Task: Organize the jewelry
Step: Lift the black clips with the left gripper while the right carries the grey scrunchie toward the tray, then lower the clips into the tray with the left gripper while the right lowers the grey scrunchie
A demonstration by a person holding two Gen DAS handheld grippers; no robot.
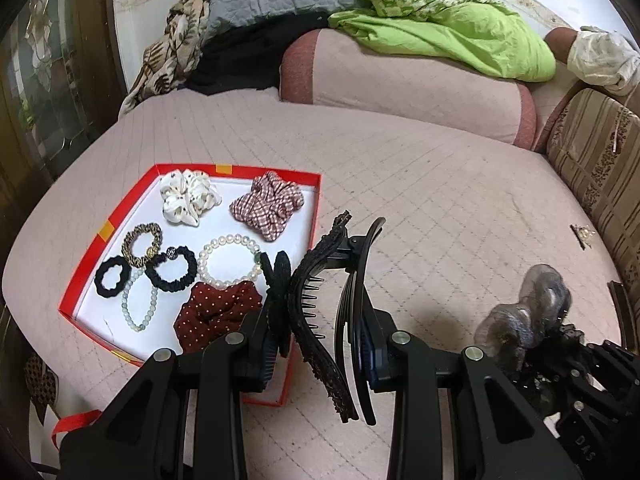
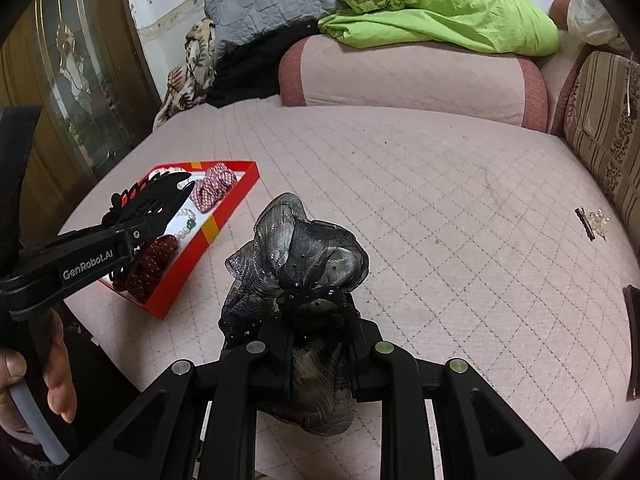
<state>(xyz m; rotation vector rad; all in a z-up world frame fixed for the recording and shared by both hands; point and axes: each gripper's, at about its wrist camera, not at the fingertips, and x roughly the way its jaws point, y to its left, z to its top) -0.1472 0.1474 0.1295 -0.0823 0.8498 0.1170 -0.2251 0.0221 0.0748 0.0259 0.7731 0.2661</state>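
My left gripper [image 1: 320,350] is shut on a large black hair clip [image 1: 320,300] with lace trim and spiky teeth, held just right of the red box [image 1: 108,232]. The box holds scrunchies [image 1: 266,204], black hair ties [image 1: 172,274] and pearl bracelets [image 1: 230,260]. My right gripper [image 2: 320,364] is shut on a grey organza hair bow [image 2: 296,256], held above the bed. The left gripper [image 2: 132,232] and red box [image 2: 208,232] also show at the left of the right wrist view. The bow [image 1: 528,320] shows at the lower right of the left wrist view.
A pink quilted bed cover [image 2: 440,220] lies under everything. A small hair pin with clear beads [image 2: 592,222] lies near the striped cushion [image 2: 600,140]. A pink bolster [image 2: 400,76], green bedding [image 2: 440,12] and a grey quilt [image 2: 272,0] lie at the back.
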